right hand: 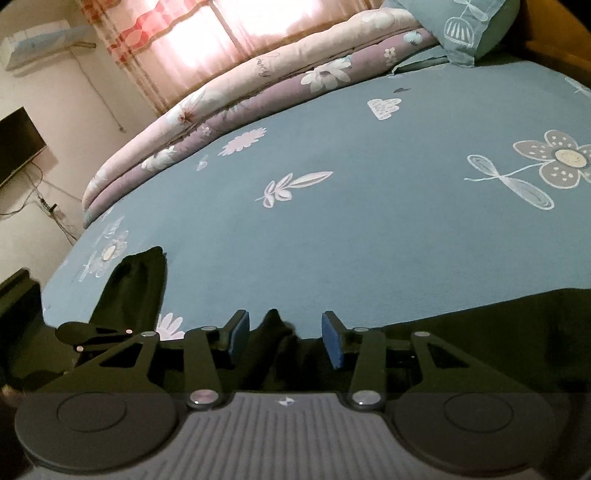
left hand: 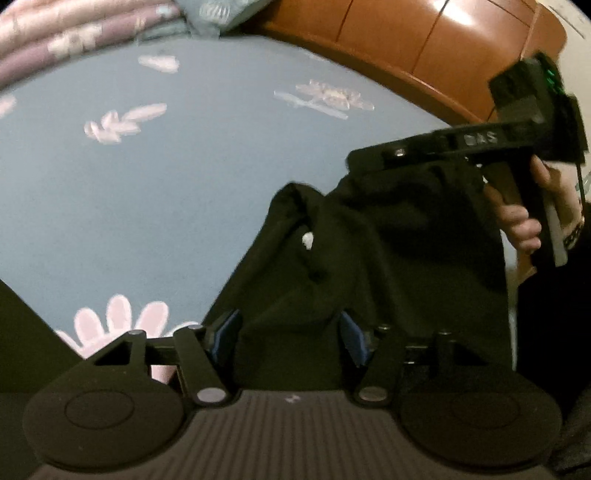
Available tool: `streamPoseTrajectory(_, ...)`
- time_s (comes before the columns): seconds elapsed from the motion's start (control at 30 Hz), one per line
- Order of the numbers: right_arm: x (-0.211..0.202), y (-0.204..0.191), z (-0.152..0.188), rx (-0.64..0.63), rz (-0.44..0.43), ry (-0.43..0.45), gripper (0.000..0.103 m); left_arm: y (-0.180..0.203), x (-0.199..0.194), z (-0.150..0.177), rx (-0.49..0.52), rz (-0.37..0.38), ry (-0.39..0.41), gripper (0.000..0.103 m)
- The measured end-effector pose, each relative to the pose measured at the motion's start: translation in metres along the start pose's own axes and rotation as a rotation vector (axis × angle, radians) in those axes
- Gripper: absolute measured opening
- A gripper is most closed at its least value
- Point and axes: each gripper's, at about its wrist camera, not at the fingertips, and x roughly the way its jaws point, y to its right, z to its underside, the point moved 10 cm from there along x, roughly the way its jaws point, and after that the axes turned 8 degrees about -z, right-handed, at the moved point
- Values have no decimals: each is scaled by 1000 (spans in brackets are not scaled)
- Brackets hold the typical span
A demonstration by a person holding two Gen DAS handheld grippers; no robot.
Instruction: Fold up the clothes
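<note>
A black garment [left hand: 369, 251] hangs bunched above the blue flowered bedsheet [left hand: 147, 203]. In the left wrist view, my left gripper [left hand: 291, 338] has its blue pads wide apart with the black cloth lying between them. In that view the right gripper [left hand: 369, 155] is up at the right, with cloth hanging from its tip. In the right wrist view, my right gripper [right hand: 284, 338] also has its pads wide apart, and a fold of the black garment [right hand: 277, 347] sits between them. More black cloth [right hand: 136, 280] hangs at the left and lies at the right.
Rolled pink and purple quilts [right hand: 229, 110] lie along the bed's far side, with a blue pillow [right hand: 469, 26] at the head. A wooden headboard [left hand: 406, 48] stands behind. A television [right hand: 18, 144] and an air conditioner [right hand: 40, 42] hang on the wall.
</note>
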Motion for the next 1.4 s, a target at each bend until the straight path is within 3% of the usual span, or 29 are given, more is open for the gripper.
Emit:
streamPoseTrajectory(0.2,-6,2,2,11,-29,-1,52,-23,-1,0,-140,87,-54,53)
streamPoseTrajectory(0.27,-7,3,3,14,-31,-2,52,-27,1,1,-158,85,-62,43)
streamPoseTrajectory(0.37,-8,3,3,17,-33,3,52,-25,3,4,-92,-26,-68,16)
streamPoseTrajectory(0.5,-12,5,1,22,-28,21,52,-19,-4,9,-18,-115,-62,3)
streamPoseTrajectory(0.57,-13,6,0,31,-29,27,52,-17,-10,13,10,-159,-56,1)
streamPoseTrajectory(0.7,-15,10,0,39,-18,35,52,-37,-28,31,-53,-241,-81,0)
streamPoseTrajectory(0.83,-15,13,0,47,-11,39,55,-45,-38,44,-99,-248,-98,1)
streamPoseTrajectory(1.0,-13,12,0,47,-17,34,58,-44,-44,57,-60,-320,-136,5)
streamPoseTrajectory(1.13,-12,9,1,44,-26,29,61,-47,-66,49,-170,-328,-44,12)
streamPoseTrajectory(1.17,-12,8,1,43,-29,29,61,-50,-72,45,-194,-359,-27,20)
streamPoseTrajectory(1.2,-12,7,0,44,-32,31,61,-54,-78,42,-205,-396,-15,37)
streamPoseTrajectory(1.27,-13,6,-2,45,-37,37,63,-61,-83,36,-226,-490,-7,54)
streamPoseTrajectory(1.4,-16,6,-6,40,-24,56,63,-64,-70,26,-278,-566,-48,63)
